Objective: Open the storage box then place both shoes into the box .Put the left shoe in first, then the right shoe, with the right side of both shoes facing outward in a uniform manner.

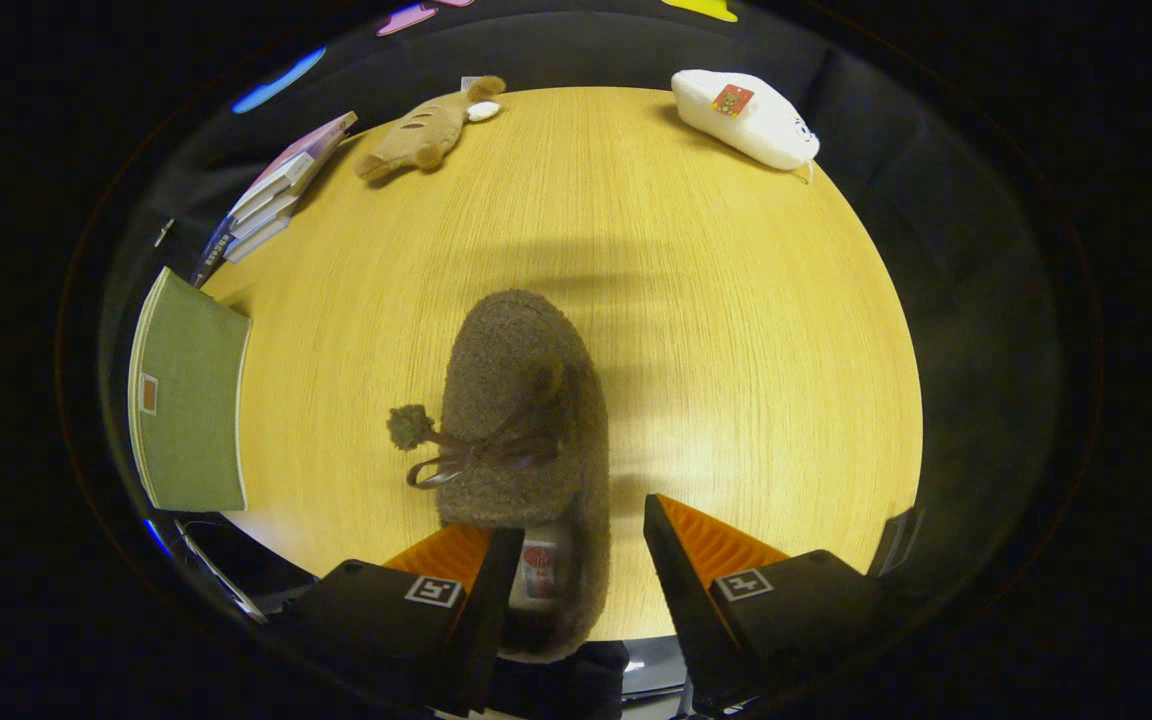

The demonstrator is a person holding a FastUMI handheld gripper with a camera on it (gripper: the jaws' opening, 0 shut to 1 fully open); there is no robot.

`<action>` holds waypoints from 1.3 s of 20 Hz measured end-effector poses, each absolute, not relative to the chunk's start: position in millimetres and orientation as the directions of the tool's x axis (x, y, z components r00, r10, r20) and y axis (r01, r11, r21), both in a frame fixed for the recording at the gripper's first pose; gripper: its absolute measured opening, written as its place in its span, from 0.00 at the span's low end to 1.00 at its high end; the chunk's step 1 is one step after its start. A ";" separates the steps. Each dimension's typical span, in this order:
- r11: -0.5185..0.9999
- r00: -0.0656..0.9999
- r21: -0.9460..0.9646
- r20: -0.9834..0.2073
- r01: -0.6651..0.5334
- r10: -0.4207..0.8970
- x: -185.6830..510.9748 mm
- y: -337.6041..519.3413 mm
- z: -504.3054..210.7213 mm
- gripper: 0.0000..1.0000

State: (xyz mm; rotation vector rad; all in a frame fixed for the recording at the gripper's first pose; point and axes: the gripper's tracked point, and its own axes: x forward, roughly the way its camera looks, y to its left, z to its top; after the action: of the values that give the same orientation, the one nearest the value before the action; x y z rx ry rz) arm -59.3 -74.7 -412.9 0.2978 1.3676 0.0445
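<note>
A fuzzy brown slipper with a ribbon bow and a pom-pom lies on the round wooden table, toe pointing away from me. Its heel end reaches back between my fingers. My gripper is open. The left finger overlaps the slipper's left rear edge at the heel opening. A strip of table separates the right finger from the slipper's right side. A green storage box with a small label stands to the left at the table's edge; I cannot tell whether its lid is open.
A stack of books lies at the far left of the table. Beyond the slipper, a tan plush fish and a white plush toy rest near the table's far edge. Bare tabletop spreads to the slipper's right.
</note>
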 end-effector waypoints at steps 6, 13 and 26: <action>0.961 0.190 0.217 -0.964 0.169 0.184 -61.0 -80.4 -420.0 0.06; 0.930 0.263 0.299 -0.934 0.213 0.241 -53.7 -64.9 -373.2 0.06; 0.872 0.437 0.474 -0.814 0.120 0.382 1.8 49.3 -210.3 0.06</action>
State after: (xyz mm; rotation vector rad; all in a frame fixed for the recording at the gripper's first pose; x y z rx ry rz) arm 1.8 49.3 -210.3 0.5111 1.1200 0.1722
